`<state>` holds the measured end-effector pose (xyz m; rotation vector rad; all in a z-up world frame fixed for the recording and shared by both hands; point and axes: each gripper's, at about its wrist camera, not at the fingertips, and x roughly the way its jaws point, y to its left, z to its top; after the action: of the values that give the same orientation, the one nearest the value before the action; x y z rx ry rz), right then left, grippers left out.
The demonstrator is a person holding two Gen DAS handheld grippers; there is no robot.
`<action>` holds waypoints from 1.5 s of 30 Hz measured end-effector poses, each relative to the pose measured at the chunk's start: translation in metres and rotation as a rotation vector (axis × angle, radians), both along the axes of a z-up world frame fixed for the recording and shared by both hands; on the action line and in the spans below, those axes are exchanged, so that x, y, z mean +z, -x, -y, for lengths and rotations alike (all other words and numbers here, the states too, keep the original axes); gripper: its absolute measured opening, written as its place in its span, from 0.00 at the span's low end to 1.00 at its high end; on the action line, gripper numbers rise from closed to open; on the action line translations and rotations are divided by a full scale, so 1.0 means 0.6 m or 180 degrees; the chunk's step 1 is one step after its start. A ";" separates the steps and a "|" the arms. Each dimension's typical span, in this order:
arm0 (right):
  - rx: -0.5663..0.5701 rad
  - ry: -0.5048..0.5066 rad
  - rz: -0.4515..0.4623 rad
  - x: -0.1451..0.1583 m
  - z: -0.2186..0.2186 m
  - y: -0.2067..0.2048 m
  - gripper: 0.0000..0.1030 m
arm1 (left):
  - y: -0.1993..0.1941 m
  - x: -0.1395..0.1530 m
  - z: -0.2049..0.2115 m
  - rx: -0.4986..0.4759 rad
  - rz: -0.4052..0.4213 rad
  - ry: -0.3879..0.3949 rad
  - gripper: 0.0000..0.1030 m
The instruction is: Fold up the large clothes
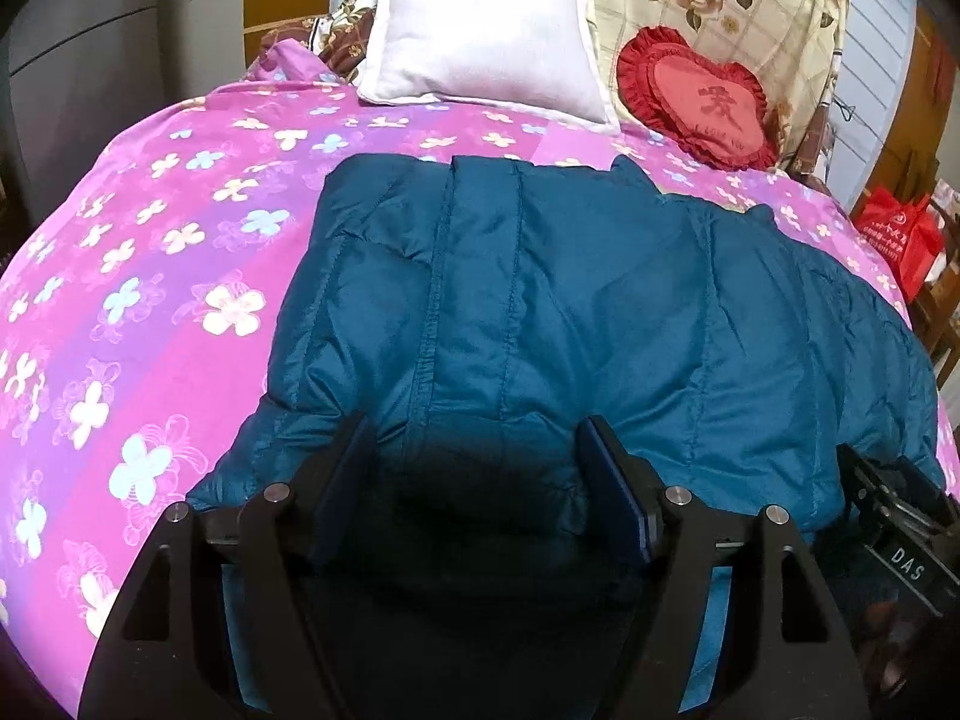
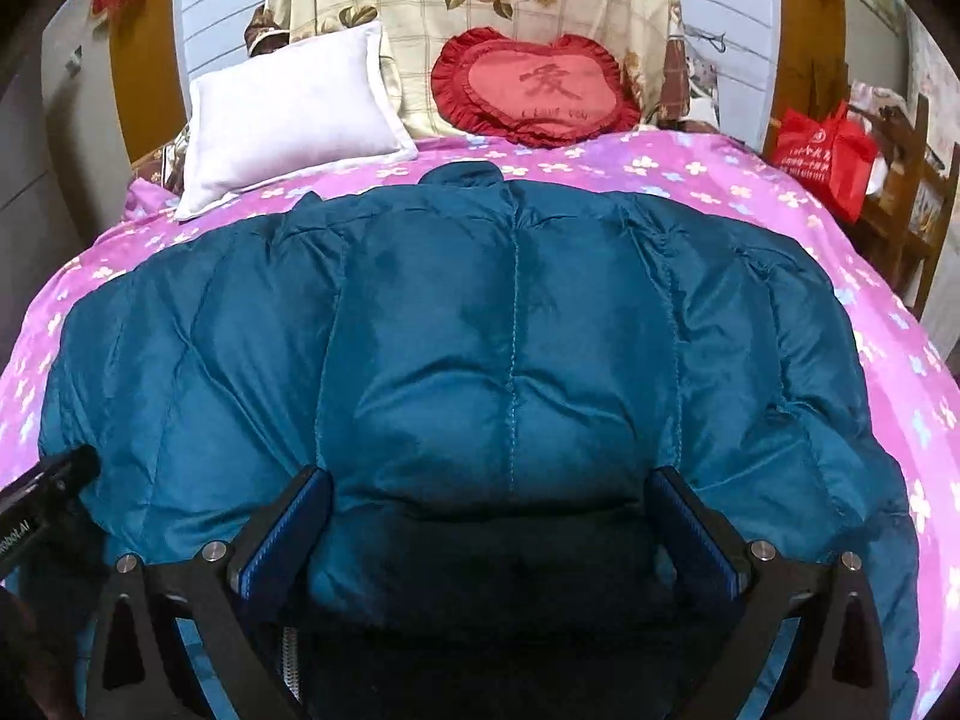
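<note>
Left wrist view: one teal quilted puffer jacket [image 1: 540, 300], padded and slippery-looking, spread flat on a bed with a pink flowered cover [image 1: 150, 276]. Its near hem lies directly under the left gripper [image 1: 480, 438]; the jaws stand apart with padded cloth between them, the blue pads clear of the fabric, nothing pinched.

Right wrist view: right gripper [image 2: 489, 492] likewise open, straddling the jacket's centre panel just beside the vertical stitched seam, low over the near hem. The collar points away toward the headboard, near a white rectangular pillow [image 2: 294, 108] and a red heart-shaped frilled cushion [image 2: 540, 90]. A red shopping bag [image 2: 822, 150] stands well apart off the bed's right side.

Step in hand, as judged: taking hold of the near hem for a fold toward the collar.

Handling notes:
- Both grippers are best set level with one another along the hem, so the fold line runs straight.
- The pads should bite through all the padded layers; the shell may slide if only the top skin is caught.
- Lift low and carry evenly; trapped air is likely to make the jacket spring back, so press down after laying.
</note>
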<state>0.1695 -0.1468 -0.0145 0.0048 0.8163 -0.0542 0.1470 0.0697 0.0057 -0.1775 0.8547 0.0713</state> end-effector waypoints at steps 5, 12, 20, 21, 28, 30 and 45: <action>0.0001 0.0011 0.0024 -0.002 0.010 -0.002 1.00 | -0.002 -0.003 -0.001 -0.0030 -0.0020 0.0000 0.71; 0.0001 0.0024 0.0019 -0.003 0.009 0.000 1.00 | -0.001 -0.003 0.001 -0.0030 -0.0001 -0.0019 0.71; 0.0007 0.0000 0.0011 -0.002 0.013 -0.003 1.00 | -0.001 -0.003 0.001 -0.0031 -0.0002 -0.0022 0.72; 0.0008 -0.0003 0.0012 -0.002 0.013 -0.004 1.00 | -0.001 -0.003 0.001 -0.0031 -0.0002 -0.0020 0.72; 0.0024 -0.0182 0.0227 0.029 0.032 0.009 1.00 | 0.006 0.010 -0.001 0.0038 0.0082 0.0082 0.72; -0.0017 -0.0192 0.0483 0.057 0.043 0.020 1.00 | 0.016 0.030 -0.003 0.0067 0.0286 0.0137 0.72; 0.0274 -0.0193 -0.0006 0.005 0.070 -0.050 1.00 | -0.037 -0.009 -0.003 -0.0105 0.0042 0.0002 0.74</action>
<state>0.1997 -0.1889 -0.0113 0.0269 0.8190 0.0520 0.1693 0.0713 0.0004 -0.1643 0.8444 0.0389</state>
